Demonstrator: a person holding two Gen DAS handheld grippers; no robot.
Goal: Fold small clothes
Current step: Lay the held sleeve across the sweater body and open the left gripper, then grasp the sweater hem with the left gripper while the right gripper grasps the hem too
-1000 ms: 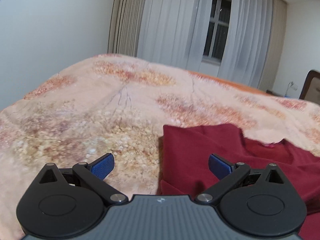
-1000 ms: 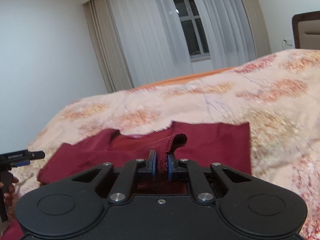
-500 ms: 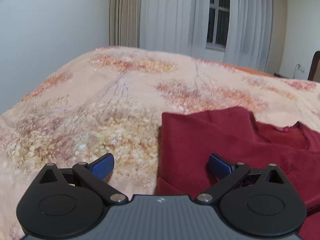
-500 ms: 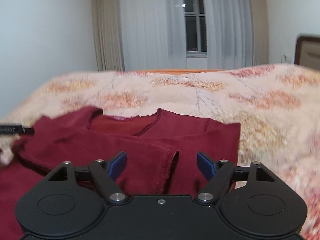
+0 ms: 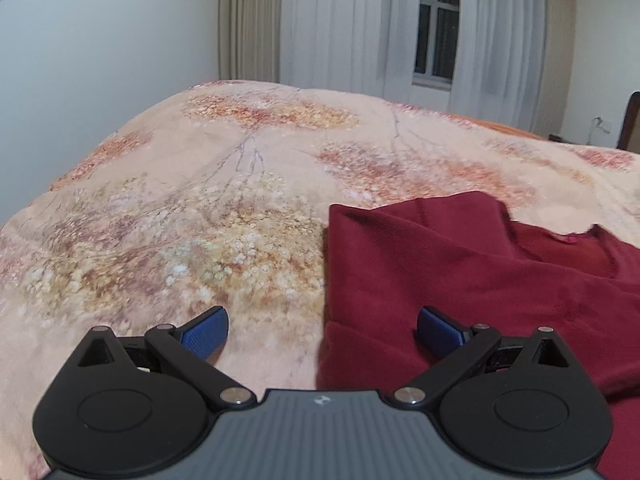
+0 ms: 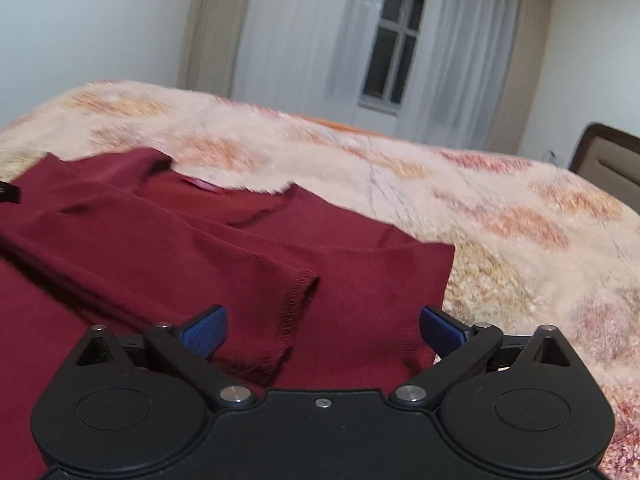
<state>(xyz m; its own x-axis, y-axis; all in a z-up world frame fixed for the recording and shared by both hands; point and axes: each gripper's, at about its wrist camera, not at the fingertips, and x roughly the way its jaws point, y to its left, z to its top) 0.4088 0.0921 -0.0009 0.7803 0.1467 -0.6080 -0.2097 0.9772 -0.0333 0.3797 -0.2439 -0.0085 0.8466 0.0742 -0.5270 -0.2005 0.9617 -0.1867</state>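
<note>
The right gripper (image 6: 322, 326) has just been opening and its jaws now stand spread wide, tilted down over the dark red top (image 6: 168, 264); the frayed sleeve cuff (image 6: 304, 300) lies loose between the blue pads (image 6: 204, 330), touched by neither. The left gripper (image 5: 322, 330) is likewise spread and empty, angled down across the garment's side edge, one pad over the floral bedspread (image 5: 192, 240) and the other over the red cloth (image 5: 460, 280). Nothing blocks either gripper. Beyond the bed hang pale curtains (image 6: 304, 40) around a window (image 6: 390, 48). The top lies flat on the bedspread, sleeve folded across its chest, neckline (image 6: 216, 196) toward the window.
</note>
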